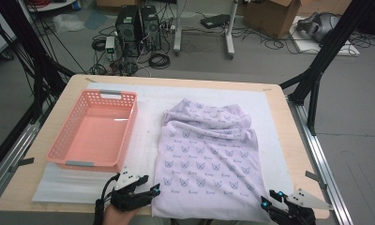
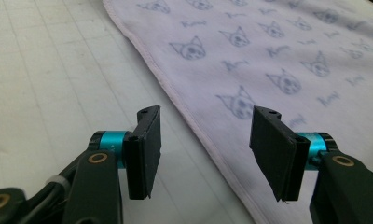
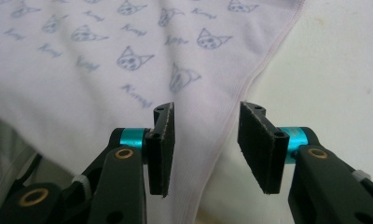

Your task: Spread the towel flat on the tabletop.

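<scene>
In the high view, a lilac cat-print cloth (image 1: 209,150) lies on the white mat (image 1: 148,140), right of the pink basket (image 1: 94,133); the left gripper (image 1: 150,190) and right gripper (image 1: 266,200) sit at its near corners.

In the left gripper view, the jaws stand wide, the cloth's hem running between them, unpinched.

In the right gripper view, the jaws are parted over the cloth's edge, gripping nothing.

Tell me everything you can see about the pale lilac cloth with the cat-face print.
The pale lilac cloth with the cat-face print looks like soft knit fabric with a stitched hem and small printed words. It lies mostly flat on the white table cover, bunched in folds at its far end, right of the pink basket. Its near corners lie between the open jaws of both grippers, unclamped.
</scene>
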### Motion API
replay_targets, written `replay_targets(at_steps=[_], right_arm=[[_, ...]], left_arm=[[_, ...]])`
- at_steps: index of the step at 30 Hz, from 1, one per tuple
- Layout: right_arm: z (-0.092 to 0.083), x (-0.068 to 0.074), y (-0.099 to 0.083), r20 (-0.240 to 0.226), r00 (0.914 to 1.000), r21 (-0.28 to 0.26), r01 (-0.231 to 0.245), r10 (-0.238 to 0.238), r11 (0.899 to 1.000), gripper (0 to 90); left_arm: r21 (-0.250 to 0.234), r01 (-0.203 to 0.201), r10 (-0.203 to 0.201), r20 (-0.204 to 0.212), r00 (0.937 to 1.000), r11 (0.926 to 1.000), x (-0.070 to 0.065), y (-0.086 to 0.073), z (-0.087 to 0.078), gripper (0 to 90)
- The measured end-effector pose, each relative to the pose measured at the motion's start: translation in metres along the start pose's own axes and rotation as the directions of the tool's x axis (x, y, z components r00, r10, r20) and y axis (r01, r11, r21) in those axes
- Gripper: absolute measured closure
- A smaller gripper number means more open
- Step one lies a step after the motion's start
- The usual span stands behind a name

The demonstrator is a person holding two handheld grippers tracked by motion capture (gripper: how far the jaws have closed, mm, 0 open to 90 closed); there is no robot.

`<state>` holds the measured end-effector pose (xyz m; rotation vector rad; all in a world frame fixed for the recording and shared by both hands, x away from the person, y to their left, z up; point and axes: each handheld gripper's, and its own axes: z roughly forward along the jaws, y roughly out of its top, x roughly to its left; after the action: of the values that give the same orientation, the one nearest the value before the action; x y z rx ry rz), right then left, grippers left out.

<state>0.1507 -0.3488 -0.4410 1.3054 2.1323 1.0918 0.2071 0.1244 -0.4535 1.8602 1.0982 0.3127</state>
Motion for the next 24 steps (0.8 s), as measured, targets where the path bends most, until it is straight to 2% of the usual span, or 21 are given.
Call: replay_targets(at_steps=[5,9,13,14,16,17,18,20,21,24], right_arm=[[0.022,-0.008,0.013,0.017,0.9998,0.01,-0.004,0.004,1.0,51.1],[0.039,-0.014,0.022,0.028,0.9996,0.026,0.003,-0.004,1.0,49.6],[0.051,-0.019,0.027,0.022,0.9997,0.042,0.006,-0.007,0.999,51.1],[0.052,-0.02,0.028,0.018,0.9998,0.038,0.009,-0.009,0.999,51.7],[0.054,-0.022,0.03,0.007,0.9999,0.039,0.011,-0.011,0.999,54.5],[0.055,-0.023,0.03,0.002,1.0,0.038,0.008,-0.008,0.999,57.5],[0.055,-0.024,0.03,-0.005,1.0,0.037,0.004,-0.004,0.999,61.1],[0.055,-0.025,0.031,-0.034,0.9994,0.039,0.001,0.0,0.999,76.1],[0.055,-0.025,0.032,-0.058,0.9983,0.041,0.001,0.001,0.999,82.7],[0.054,-0.021,0.032,-0.051,0.9986,0.048,0.019,-0.016,0.999,84.5]], left_arm=[[0.024,-0.004,0.004,-0.005,1.0,0.9997,0.007,0.012,0.015,41.1],[0.033,-0.027,0.027,-0.001,0.9996,0.9991,0.005,0.02,0.027,40.4],[0.047,-0.089,0.09,-0.015,0.9958,0.9949,0.002,0.024,0.035,41.8],[0.052,-0.109,0.11,-0.027,0.9936,0.9928,0.001,0.025,0.036,43.9],[0.049,-0.124,0.127,-0.062,0.99,0.9911,0.0,0.024,0.035,53.8],[0.049,-0.135,0.138,-0.065,0.9884,0.9897,0.0,0.024,0.035,59.1],[0.047,-0.135,0.138,-0.058,0.9887,0.9897,0.0,0.023,0.035,65.6],[0.048,-0.139,0.141,-0.025,0.9897,0.9891,-0.001,0.023,0.035,81.8],[0.052,-0.143,0.145,-0.03,0.989,0.9883,-0.002,0.023,0.035,84.6],[0.051,-0.117,0.118,-0.019,0.9928,0.9918,-0.002,0.022,0.032,86.1]])
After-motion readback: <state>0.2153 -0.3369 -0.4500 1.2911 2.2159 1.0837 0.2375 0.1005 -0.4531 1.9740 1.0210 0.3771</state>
